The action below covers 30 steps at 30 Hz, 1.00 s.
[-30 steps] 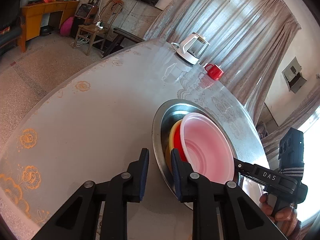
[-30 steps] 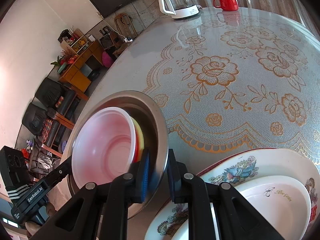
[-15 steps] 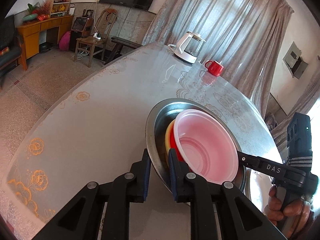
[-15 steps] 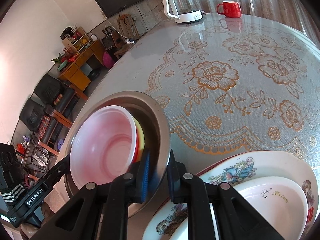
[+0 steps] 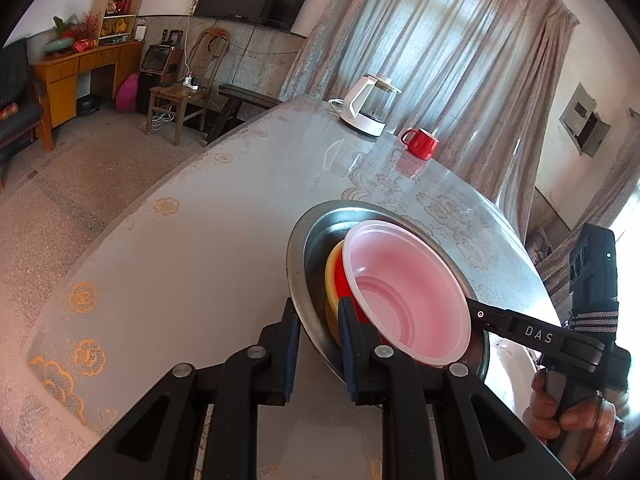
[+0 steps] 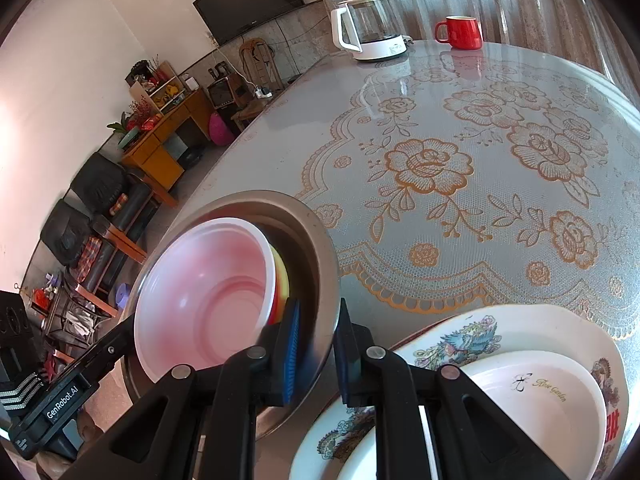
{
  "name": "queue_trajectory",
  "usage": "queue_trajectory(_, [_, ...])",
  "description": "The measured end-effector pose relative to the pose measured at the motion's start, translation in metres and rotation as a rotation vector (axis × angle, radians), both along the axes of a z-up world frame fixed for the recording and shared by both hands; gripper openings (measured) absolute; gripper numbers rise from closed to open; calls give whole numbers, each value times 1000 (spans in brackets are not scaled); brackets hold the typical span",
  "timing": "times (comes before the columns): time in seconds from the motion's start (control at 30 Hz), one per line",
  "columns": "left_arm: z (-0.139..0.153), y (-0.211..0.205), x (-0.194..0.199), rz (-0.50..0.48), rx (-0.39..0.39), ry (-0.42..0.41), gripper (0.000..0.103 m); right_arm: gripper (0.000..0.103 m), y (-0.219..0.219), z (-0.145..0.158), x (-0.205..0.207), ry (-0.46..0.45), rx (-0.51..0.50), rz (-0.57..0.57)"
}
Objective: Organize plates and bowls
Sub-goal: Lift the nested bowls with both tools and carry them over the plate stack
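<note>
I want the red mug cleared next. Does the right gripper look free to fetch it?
Probably not yet: the right gripper is clamped on the steel basin rim, and the red mug stands across the table.

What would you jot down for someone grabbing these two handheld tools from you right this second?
Left gripper: jaws shut on the rim of the metal basin, near side. Right gripper: jaws shut on the opposite rim.
The basin is held tilted between both; whether it is clear of the table I cannot tell. Nested inside: pink bowl on top, red bowl and yellow bowl beneath.
Beside it, a white bowl sits in the floral plate.
Done: the bowls are stacked in the basin.
Left: probably set the basin down with the plate stack. Keep both grips tight.
</note>
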<state>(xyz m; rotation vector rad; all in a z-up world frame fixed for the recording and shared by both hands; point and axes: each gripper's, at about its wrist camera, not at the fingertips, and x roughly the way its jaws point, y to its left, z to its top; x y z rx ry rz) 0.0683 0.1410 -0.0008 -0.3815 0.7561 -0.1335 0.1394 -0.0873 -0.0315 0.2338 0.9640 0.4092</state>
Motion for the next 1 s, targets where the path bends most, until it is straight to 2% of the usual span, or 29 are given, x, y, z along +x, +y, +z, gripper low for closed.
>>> queue_trajectory(0.5, [30,-18,-17,-44,23,-69,20,15,-18,25,-21,-61,42,-30])
queue_trajectory(1.0, [53,-79,-22,-225,24,-118,21,15,-81,48,-67,-123,48,-143])
